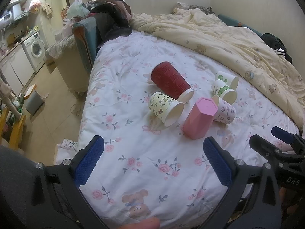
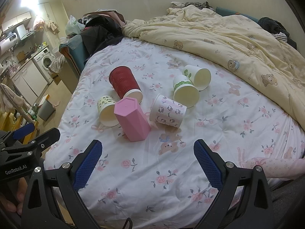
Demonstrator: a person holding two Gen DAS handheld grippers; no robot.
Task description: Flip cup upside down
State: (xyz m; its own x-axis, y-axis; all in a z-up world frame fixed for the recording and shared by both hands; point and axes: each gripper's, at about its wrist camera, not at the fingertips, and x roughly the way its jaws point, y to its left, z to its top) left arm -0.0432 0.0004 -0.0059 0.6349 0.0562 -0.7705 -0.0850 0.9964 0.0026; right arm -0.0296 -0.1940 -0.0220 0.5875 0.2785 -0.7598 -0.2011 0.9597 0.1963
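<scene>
Pink cup (image 2: 132, 120) stands inverted beyond right tool (image 2: 147, 152).

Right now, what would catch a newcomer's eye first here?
A cluster of cups on the floral bedsheet: the pink hexagonal cup stands mouth-down in front, and the red ribbed cup lies on its side behind it. Both grippers' blue fingers hang open and empty in the foreground.

Pink cup (image 2: 132, 120), dark red ribbed cup (image 2: 124, 85), white sheet (image 2: 152, 171) with pink roses, cream bear-print quilt (image 2: 238, 38).
</scene>
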